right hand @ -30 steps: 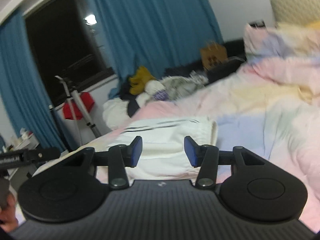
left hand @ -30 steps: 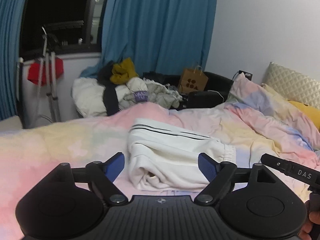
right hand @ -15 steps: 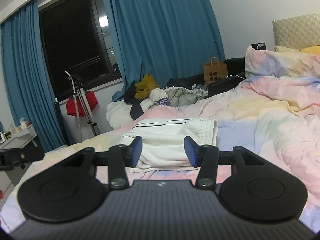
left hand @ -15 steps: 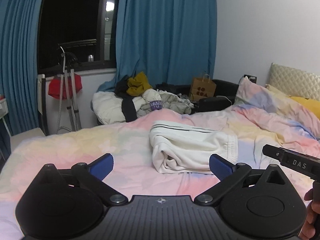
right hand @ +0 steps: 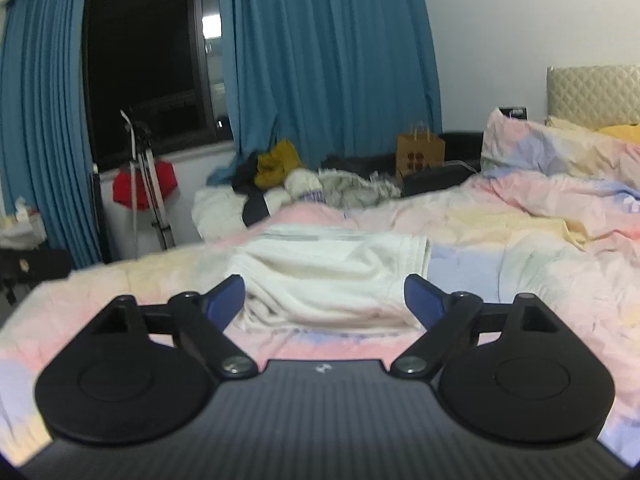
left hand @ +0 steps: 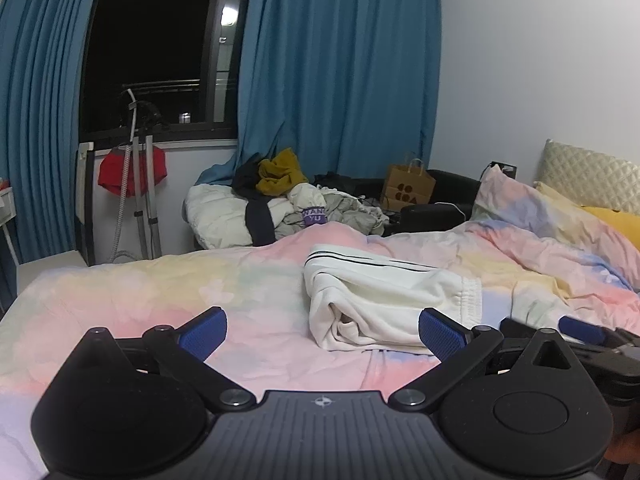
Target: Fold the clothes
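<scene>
Together we held the left gripper (left hand: 322, 332) and right gripper (right hand: 324, 298) spread wide, empty, before the folded white garment (left hand: 384, 304) mid-frame on the bed (left hand: 160, 292); only the left view showed the other gripper, lower right.

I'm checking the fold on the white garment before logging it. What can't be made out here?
- White garment: underside and inner layers hidden by its own folds, left wrist view.
- Its near edge: motion-blurred, right wrist view.
- Purple label in the clothes pile: partly hidden by fabric.
</scene>
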Demonstrator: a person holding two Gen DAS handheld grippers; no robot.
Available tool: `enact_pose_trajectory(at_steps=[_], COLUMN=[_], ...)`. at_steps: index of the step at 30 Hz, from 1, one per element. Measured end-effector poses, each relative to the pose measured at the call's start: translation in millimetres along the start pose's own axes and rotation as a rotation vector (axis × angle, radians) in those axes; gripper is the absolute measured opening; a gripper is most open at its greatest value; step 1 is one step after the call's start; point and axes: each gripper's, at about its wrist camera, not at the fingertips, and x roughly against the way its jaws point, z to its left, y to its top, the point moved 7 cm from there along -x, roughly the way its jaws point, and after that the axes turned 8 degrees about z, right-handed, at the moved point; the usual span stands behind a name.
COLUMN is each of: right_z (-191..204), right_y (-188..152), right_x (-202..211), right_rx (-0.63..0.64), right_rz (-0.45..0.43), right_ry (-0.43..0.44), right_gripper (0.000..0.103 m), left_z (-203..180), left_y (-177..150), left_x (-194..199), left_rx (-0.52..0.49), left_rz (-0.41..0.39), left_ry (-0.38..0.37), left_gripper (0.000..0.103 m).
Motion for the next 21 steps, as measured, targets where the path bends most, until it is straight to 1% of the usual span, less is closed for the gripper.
enact_pose_trajectory(at_steps=[3,6,10,12,15,21], right_z=[-7.3,-14.0,-17.0,-16.9,-16.7,-16.7], right_y=[-4.3,-4.6,-5.9,-6.7,-7.5,-8.1], right_x=[-11.3,-14.7,-14.8,-15.2,-16.5,-16.7], right_rx=[-0.031,-0.058,-0.07,-0.07,-0.067,-0.065], right_rz=[0.034,0.036,0.032,0.035,0.045,0.054], right_ry=[-0.01,-0.015,-0.029,-0.027,-0.023,-0.03], right_gripper=[0.088,0.088,0.088,0.088,0.088,0.088], left_z=[-2.4,-6.0,-7.0,-7.0,-6.8,-7.7], left_y=[-1.1,-4.1,-8.2,-10.5,-12.6,-11.7], left_x=[-10.7,-19.1,-29.1,-31.8,-34.9,-32.2], left_rx=[-0.022,-0.036,-0.018,-0.024,-0.013,-0.032], left_rz=[0.009,0.019,0.044,0.048,0.062,0.052], left_ry=[0.01,0.011,-0.008,0.008,-0.005,0.025], left_gripper=[0.103,0.103,0.103,0.103,0.103,0.103])
